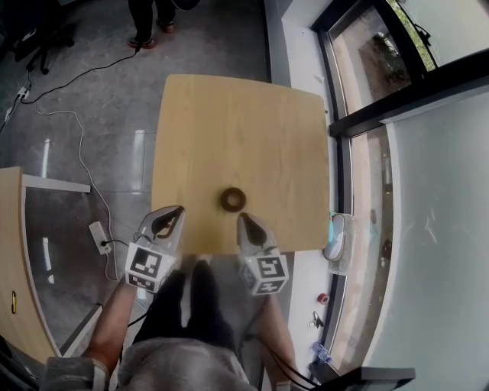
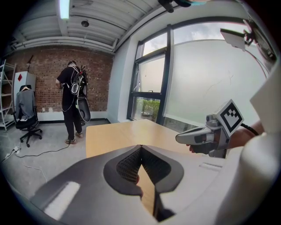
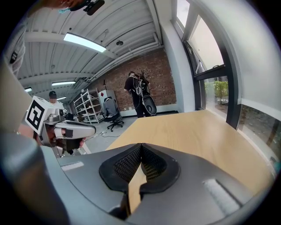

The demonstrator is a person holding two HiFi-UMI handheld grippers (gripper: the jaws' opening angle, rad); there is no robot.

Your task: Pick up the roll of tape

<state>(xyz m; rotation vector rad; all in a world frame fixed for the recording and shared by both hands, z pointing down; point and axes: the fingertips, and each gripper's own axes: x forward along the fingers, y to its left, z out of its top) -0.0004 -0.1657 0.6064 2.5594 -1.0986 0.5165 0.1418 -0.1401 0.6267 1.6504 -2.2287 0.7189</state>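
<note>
A dark brown roll of tape [image 1: 233,199] lies flat on the light wooden table [image 1: 244,130], near its front edge. My right gripper [image 1: 244,219] is shut and empty, its tip just in front of the roll and slightly to its right. Over the table's front left corner my left gripper [image 1: 177,210] is also shut and empty, well to the left of the roll. In the left gripper view the jaws [image 2: 140,149] meet, and the right gripper [image 2: 193,137] shows to the right. The right gripper view shows closed jaws [image 3: 140,147] and the left gripper [image 3: 83,130]. Both gripper bodies hide the roll in their own views.
A person [image 1: 149,19] stands beyond the table's far side. Cables and a power strip [image 1: 99,237] lie on the floor to the left. A second wooden tabletop [image 1: 11,252] is at the far left. Glass windows [image 1: 397,84] run along the right.
</note>
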